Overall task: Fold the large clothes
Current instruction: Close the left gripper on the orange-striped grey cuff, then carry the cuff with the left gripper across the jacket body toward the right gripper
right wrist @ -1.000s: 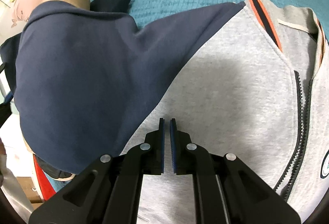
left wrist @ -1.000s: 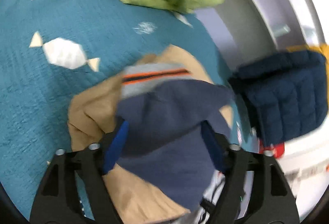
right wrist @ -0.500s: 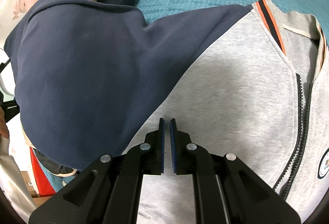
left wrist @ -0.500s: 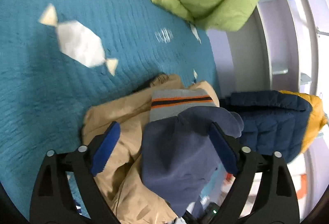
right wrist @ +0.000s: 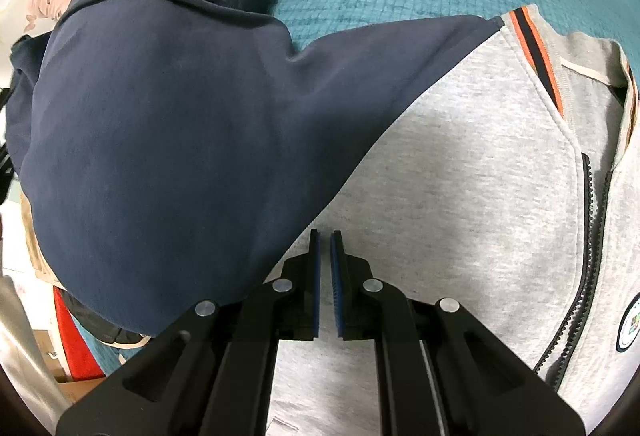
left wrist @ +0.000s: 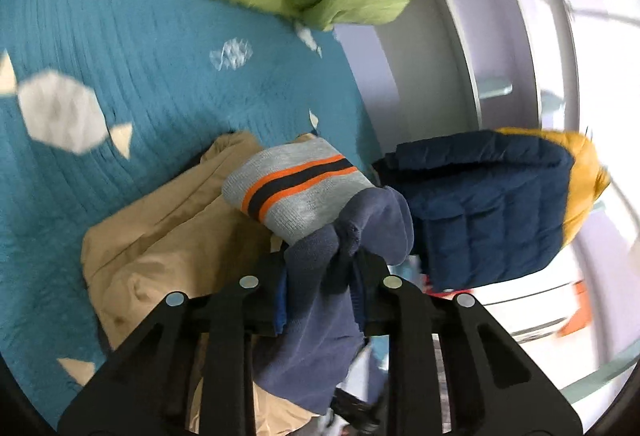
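Both grippers engaged: left gripper fingers closing on navy sleeve, right gripper closed, empty, pinning grey jacket; gripping deep, carrying sleeve flat across.

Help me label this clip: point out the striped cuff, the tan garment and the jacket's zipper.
striped cuff point(left wrist: 296, 184): left wrist view, on its orange-and-dark stripes.
tan garment point(left wrist: 160, 256): left wrist view, on its crumpled middle.
zipper point(right wrist: 585, 236): right wrist view, on its dark teeth.
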Demonstrator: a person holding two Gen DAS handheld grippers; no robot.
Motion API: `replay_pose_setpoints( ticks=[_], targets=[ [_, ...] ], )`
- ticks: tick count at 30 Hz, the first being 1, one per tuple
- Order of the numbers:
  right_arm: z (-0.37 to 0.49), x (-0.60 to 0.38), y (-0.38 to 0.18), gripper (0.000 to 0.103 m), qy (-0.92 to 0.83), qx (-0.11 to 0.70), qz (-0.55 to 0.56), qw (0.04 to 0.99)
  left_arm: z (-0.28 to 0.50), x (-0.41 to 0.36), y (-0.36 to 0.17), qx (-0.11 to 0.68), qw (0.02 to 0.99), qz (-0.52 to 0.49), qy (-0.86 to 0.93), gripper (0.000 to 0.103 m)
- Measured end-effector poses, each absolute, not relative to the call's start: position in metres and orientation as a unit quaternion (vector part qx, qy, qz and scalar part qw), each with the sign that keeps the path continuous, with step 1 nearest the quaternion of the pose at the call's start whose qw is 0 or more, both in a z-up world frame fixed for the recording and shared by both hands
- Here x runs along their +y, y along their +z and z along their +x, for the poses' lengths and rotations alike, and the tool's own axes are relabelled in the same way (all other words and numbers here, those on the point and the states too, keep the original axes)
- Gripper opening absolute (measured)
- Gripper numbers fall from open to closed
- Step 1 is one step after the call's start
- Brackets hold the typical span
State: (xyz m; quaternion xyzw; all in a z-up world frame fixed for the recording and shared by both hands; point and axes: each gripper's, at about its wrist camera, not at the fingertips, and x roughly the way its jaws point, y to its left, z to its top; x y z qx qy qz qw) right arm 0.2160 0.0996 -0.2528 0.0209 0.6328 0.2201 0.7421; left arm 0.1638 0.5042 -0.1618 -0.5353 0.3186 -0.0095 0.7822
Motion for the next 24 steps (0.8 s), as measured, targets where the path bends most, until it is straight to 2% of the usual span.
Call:
replay_pose_setpoints(
  ticks=[8, 12, 15, 19, 24],
  targets=[
    [0.22, 0.086, -0.257, 0.002, 0.276, 0.62, 0.119, 0.725, 0.136, 0.442, -0.071, 0.302, 0.879, -0.335, 0.155, 0.023],
    [0.233, 0.092, -0.283, 0.0, 0.276, 0.642, 0.142, 0.701, 0.134, 0.408, -0.045, 0.289, 0.898, -0.303, 0.135, 0.021],
    [0.242, 0.076, -0.297, 0.0, 0.272, 0.652, 0.222, 0.672, 0.143, 0.372, -0.033, 0.29, 0.91, -0.254, 0.15, 0.021],
    [0.231, 0.069, -0.277, 0.0, 0.274, 0.631, 0.199, 0.698, 0.156, 0.327, -0.028, 0.302, 0.92, -0.214, 0.128, 0.021],
    [0.221, 0.031, -0.242, 0.0, 0.272, 0.586, 0.224, 0.73, 0.184, 0.254, -0.038, 0.331, 0.929, -0.144, 0.088, 0.021]
  ],
)
